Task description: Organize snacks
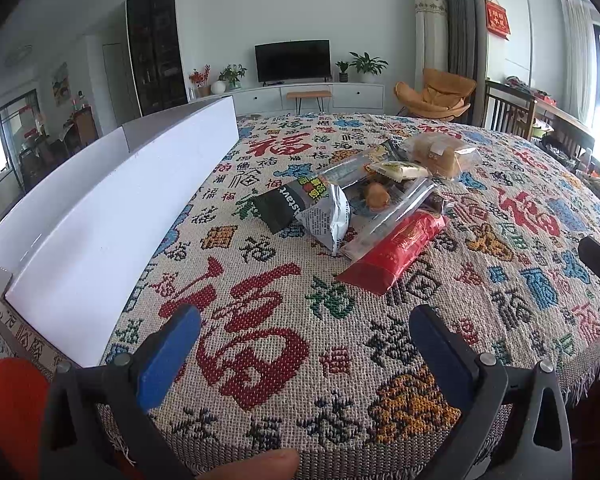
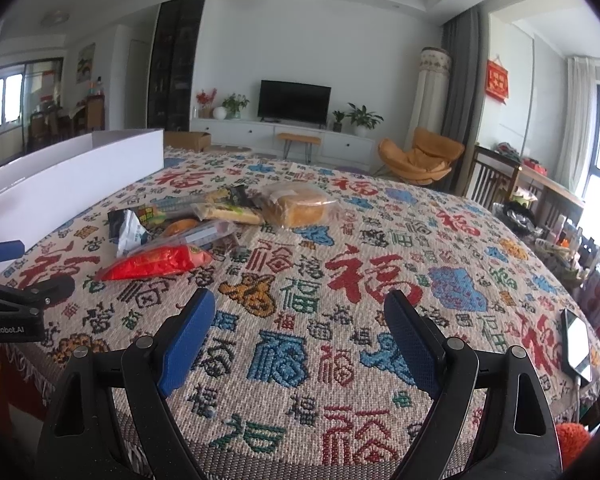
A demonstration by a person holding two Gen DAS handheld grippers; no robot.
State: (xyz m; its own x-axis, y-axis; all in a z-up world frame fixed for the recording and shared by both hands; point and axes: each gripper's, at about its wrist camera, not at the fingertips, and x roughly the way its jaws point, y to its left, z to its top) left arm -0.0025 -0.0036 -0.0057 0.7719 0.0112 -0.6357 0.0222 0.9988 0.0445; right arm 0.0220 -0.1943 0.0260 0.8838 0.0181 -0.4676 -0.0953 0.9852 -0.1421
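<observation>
A pile of snacks lies mid-table on the patterned cloth: a red packet (image 1: 396, 250) (image 2: 156, 262) nearest me, a grey-black bag (image 1: 312, 212) (image 2: 126, 226), clear wrapped bars (image 1: 392, 212) and a bagged yellow cake (image 1: 440, 152) (image 2: 300, 204) at the back. A long white box (image 1: 112, 216) (image 2: 68, 180) stands open along the table's left side. My left gripper (image 1: 304, 316) is open and empty, short of the red packet. My right gripper (image 2: 300, 300) is open and empty, to the right of the pile. The left gripper also shows at the right wrist view's left edge (image 2: 24, 276).
A woven tablecloth (image 2: 340, 280) with red, blue and green characters covers the table. A phone (image 2: 578, 344) lies near the table's right edge. An orange chair (image 2: 420, 158), a TV unit and a cluttered side table stand beyond.
</observation>
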